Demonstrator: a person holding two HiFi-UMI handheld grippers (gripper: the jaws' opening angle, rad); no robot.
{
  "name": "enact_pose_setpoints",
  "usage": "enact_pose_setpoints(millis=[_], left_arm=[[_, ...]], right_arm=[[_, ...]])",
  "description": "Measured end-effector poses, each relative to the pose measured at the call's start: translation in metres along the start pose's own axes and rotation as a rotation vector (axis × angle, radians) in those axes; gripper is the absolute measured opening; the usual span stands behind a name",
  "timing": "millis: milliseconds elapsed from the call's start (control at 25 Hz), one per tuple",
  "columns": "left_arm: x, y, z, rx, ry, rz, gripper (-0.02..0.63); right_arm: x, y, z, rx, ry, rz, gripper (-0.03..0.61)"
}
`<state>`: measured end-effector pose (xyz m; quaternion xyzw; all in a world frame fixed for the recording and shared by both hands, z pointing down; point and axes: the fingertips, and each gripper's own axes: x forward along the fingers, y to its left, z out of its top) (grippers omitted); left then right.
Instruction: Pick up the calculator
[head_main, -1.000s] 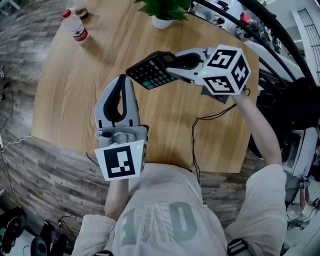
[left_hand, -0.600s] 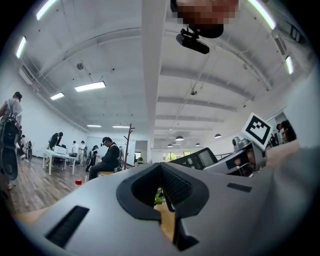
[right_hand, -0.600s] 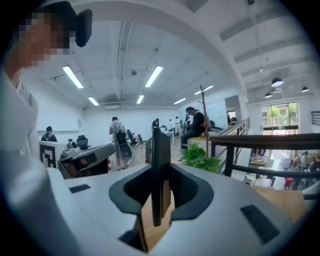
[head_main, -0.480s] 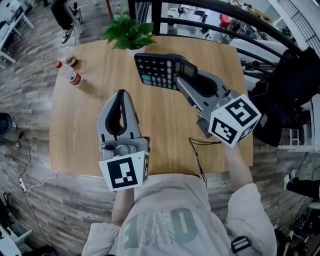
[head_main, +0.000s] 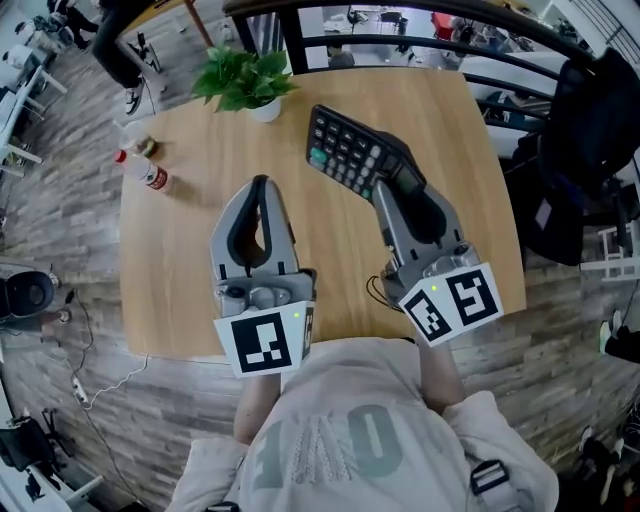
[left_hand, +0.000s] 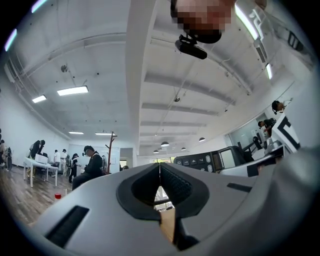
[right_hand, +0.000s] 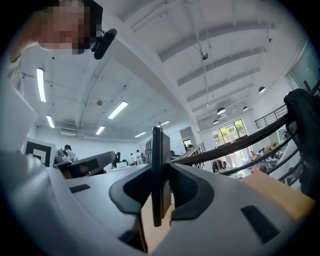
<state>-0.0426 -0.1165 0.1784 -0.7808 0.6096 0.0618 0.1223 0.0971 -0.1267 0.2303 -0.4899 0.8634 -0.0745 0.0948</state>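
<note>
My right gripper (head_main: 388, 182) is shut on the black calculator (head_main: 358, 150), which it holds in the air above the round wooden table (head_main: 190, 250), keys turned up and to the left. In the right gripper view the calculator (right_hand: 161, 170) shows edge-on, clamped upright between the pads of the right gripper (right_hand: 161, 176). My left gripper (head_main: 262, 184) hangs beside it on the left, shut with nothing in it. In the left gripper view the left gripper (left_hand: 160, 167) has its tips together, and the calculator (left_hand: 207, 161) shows off to the right.
A potted plant (head_main: 245, 80) stands at the table's far edge. A water bottle (head_main: 143, 170) lies at its left side. A thin black cable (head_main: 375, 290) trails over the near edge. A black railing and a dark jacket (head_main: 590, 130) are beyond the table on the right.
The right gripper swung from pointing left to pointing away from me, carrying the calculator with it. Both grippers came up and closer to my body.
</note>
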Motion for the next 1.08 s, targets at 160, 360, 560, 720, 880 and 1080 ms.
enact_pose_setpoints(millis=[160,360,560,720,880,1080], left_arm=[[-0.003,-0.006,0.001,0.011,0.001,-0.009,0.009],[-0.005,-0.009,0.002,0.018,0.003,-0.004,0.009],[-0.01,-0.007,0.003,0.015,-0.008,0.001,0.009],[-0.013,-0.006,0.002,0.022,-0.002,0.007,0.009],[-0.015,-0.004,0.004,0.021,-0.006,0.013,0.009],[-0.015,-0.008,0.006,0.016,-0.028,0.008,0.009]], right_arm=[[-0.014,0.002,-0.009,0.009,0.014,-0.016,0.097],[-0.024,0.0,-0.019,0.016,0.033,-0.03,0.097],[-0.026,0.004,-0.022,0.016,0.035,-0.026,0.097],[-0.027,0.008,-0.02,0.014,0.027,-0.021,0.097],[-0.026,0.012,-0.018,0.026,0.021,-0.008,0.097],[-0.029,0.01,-0.019,0.027,0.018,-0.01,0.097]])
